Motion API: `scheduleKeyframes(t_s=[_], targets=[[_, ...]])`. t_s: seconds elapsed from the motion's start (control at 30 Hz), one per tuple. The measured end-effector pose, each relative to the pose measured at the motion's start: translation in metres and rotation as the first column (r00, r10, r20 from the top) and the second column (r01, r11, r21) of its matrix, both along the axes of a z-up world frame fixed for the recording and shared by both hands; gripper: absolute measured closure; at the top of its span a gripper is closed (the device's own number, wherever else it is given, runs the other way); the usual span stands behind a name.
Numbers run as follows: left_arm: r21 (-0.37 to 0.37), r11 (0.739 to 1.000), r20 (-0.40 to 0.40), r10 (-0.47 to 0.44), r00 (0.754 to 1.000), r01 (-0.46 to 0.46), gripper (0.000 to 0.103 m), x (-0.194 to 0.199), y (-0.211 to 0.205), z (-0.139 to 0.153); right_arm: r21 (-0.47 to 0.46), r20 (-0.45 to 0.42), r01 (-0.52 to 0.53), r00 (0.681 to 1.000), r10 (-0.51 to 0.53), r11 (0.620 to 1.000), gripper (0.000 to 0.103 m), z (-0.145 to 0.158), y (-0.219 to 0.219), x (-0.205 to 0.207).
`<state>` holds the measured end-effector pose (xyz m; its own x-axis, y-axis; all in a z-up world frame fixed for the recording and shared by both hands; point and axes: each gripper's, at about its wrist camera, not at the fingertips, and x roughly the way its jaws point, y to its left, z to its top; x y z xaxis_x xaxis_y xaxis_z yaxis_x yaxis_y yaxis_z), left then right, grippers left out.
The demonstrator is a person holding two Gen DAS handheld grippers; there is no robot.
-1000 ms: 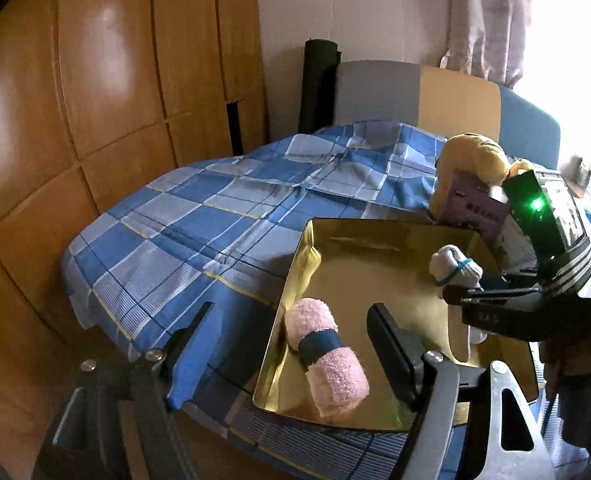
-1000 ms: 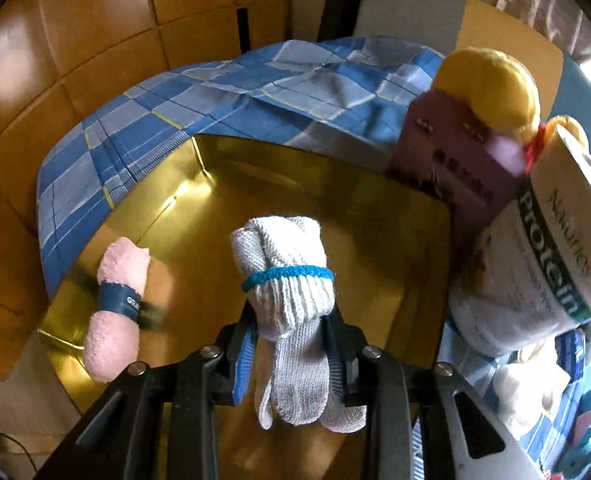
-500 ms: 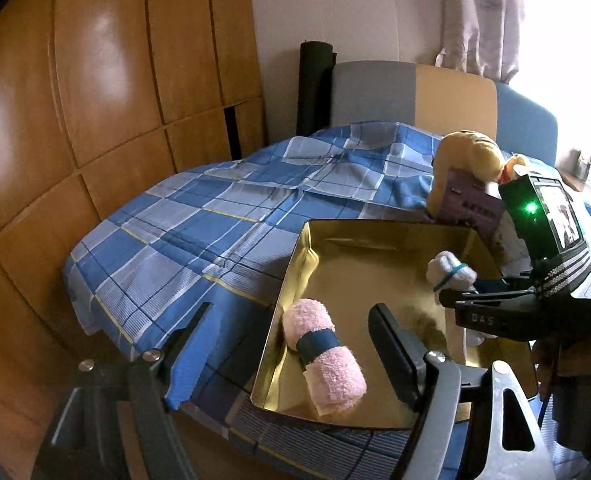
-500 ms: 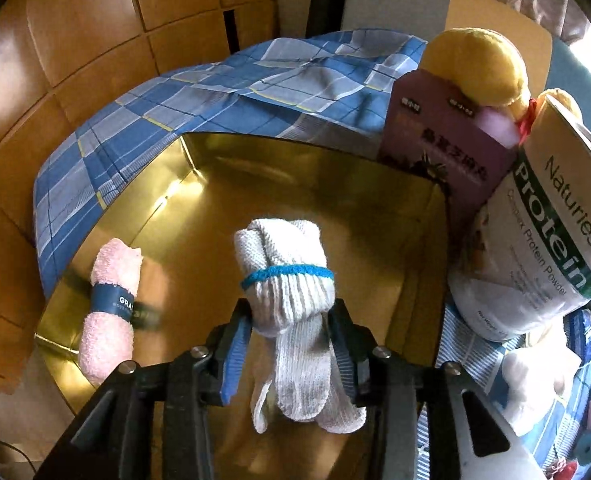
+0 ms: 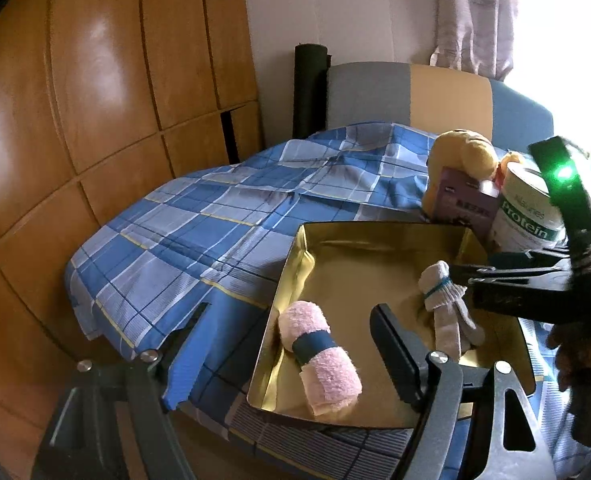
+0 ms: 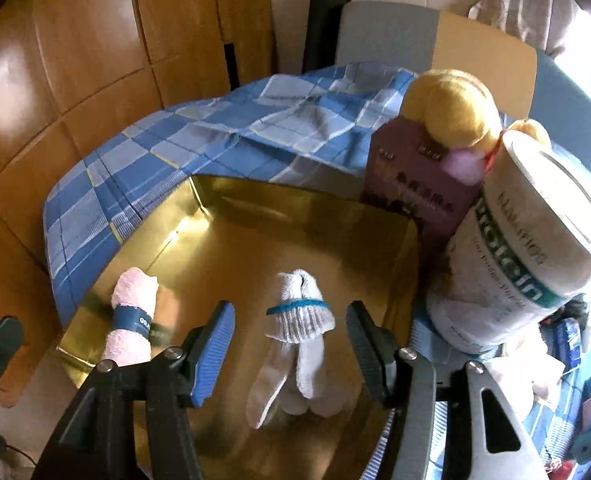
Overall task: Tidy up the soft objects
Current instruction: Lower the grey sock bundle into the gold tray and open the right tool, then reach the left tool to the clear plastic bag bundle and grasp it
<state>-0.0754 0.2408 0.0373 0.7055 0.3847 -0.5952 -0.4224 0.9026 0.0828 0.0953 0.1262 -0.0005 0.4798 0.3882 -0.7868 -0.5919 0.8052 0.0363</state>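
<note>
Two rolls in gold tray (image 6: 295, 216) | right hand-held gripper (image 6: 291, 344) opening, pads clear of white socks (image 6: 299, 312) | left hand-held gripper (image 5: 291, 344) spread, empty

You are looking at a bed covered by a blue checked sheet (image 5: 231, 236). A gold tray (image 5: 375, 248) is sitting directly on it near the close edge. Just beyond the tray, a purple box (image 6: 407, 184), a yellow plush toy (image 6: 451, 112) and a white protein canister (image 6: 523, 248) are crowding together.
</note>
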Motion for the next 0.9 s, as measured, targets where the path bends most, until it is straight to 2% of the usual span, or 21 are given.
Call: scheduleKeyframes(t_s=[0.33,0.7,0.9], targets=[[0.022,0.999,-0.012,-0.048,0.999,0.048,0.024,0.004,-0.018,0.0,0.028,0.082,0.038,0.996,-0.04,0.999,0.043,0.026,-0.048,-0.014],[0.065,0.991,-0.029,-0.118,0.993,0.12,0.024,0.011,-0.048,0.002,0.058,0.108,0.175,0.978,-0.18,0.983,0.043,0.037,-0.124,-0.011],[0.087,0.982,-0.04,-0.166,0.985,0.169,0.024,0.016,-0.068,0.003,0.045,0.14,0.273,0.951,-0.276,0.961,0.043,0.045,-0.176,-0.003]])
